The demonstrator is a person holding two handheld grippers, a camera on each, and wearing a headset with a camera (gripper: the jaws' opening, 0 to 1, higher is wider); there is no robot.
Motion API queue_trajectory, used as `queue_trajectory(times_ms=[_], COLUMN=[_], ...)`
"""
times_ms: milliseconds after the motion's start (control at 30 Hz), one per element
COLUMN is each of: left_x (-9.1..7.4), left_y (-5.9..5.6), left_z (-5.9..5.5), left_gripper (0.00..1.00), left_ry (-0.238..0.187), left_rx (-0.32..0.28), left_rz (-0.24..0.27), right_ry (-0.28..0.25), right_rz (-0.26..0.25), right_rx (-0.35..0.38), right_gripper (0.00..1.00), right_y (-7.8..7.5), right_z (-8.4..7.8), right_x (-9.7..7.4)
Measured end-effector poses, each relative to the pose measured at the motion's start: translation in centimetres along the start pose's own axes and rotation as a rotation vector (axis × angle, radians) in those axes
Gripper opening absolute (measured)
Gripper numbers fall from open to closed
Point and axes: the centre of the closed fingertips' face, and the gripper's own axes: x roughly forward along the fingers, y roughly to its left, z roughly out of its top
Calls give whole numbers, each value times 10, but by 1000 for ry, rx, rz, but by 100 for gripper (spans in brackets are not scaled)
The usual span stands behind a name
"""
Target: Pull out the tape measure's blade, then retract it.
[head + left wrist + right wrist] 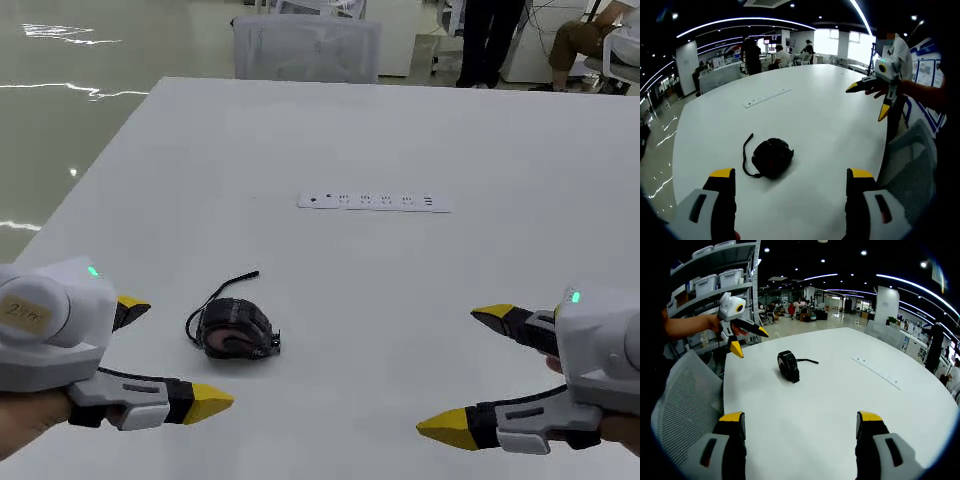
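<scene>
Tape measure lies round, black, on smooth table.

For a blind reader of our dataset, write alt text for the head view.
A black tape measure lies untouched on a white table, with no blade out. The left gripper and right gripper hover open on either side of it, the left one nearer. A white power strip lies farther back.

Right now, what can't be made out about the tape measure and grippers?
- tape measure: blade tip and lock, too small and dark in every view.
- left gripper, right gripper: rear bodies cut off by the head view's edges.
- white strip: markings too small, head view.
</scene>
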Motion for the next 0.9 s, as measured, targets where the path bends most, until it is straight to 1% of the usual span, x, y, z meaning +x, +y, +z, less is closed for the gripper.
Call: queue_trajectory(times_ms=[133,267,367,533,633,733,800,900], left_x=[2,6,9,14,17,20,21,23], left_y=[-4,1,2,10,11,15,16,20], left_z=[0,0,2,4,4,5,8,9], left_gripper=[89,88,87,84,82,80,78,77], left_ry=[11,17,20,26,43,45,26,22], left_rx=[24,46,63,90,103,107,112,116], left_rz=[-9,-21,-32,-52,-67,-76,-87,-96], right_ry=[-5,-15,-16,-7,0,2,-1,-7], right_rz=[17,24,36,52,64,72,71,80], right_rx=[-20,-64,-76,-98,-109,-123,-120,-126], right_gripper=[92,88,87,83,81,80,80,79], right_y=[-2,-6,-10,-13,-14,-15,-18,-19], right_z=[3,7,9,9,8,8,8,9], right_x=[4,7,10,15,19,21,23,26])
